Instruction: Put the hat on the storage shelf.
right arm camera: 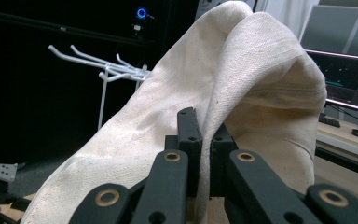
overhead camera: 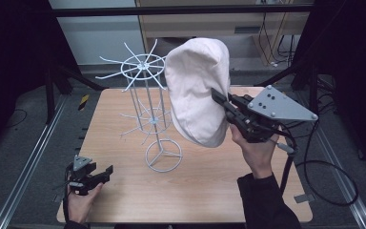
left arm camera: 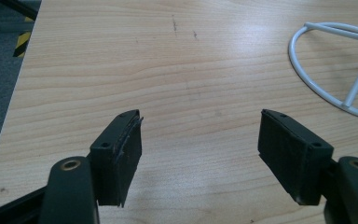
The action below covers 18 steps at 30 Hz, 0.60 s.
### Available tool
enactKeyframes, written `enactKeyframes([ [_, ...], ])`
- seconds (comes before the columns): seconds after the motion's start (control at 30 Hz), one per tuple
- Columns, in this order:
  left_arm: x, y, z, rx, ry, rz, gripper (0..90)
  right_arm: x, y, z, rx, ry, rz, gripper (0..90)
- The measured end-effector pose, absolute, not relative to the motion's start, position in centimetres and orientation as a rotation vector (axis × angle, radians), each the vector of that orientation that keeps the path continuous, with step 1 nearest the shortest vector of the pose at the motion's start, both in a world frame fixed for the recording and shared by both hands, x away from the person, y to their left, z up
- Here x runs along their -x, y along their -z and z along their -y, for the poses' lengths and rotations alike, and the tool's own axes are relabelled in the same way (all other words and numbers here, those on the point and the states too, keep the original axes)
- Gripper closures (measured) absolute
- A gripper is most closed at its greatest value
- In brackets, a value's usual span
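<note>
The right gripper (overhead camera: 221, 101) is clamped on the cream hat (overhead camera: 198, 90), held aloft at three o'clock of the white wire rack (overhead camera: 147, 105). Probably mid-carry; next, lowering it onto a top prong. The left gripper (overhead camera: 106, 171) rests open, empty, at seven o'clock.

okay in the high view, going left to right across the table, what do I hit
Left tongs → white wire rack → cream fabric cap → right tongs, clamped on the cap's edge.
</note>
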<state>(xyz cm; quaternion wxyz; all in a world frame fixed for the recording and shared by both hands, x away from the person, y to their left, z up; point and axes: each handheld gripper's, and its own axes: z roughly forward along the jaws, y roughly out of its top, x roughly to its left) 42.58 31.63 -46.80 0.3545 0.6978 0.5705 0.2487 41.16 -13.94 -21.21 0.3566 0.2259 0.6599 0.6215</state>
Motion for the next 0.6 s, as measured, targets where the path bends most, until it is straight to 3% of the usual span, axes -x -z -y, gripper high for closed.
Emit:
enactKeyframes([
  [0.6, -42.7, 46.9, -31.4, -1.811, -0.645, -1.477, 30.4, -41.6, 24.0, 12.6, -0.583, -1.651, -1.797, 88.1],
])
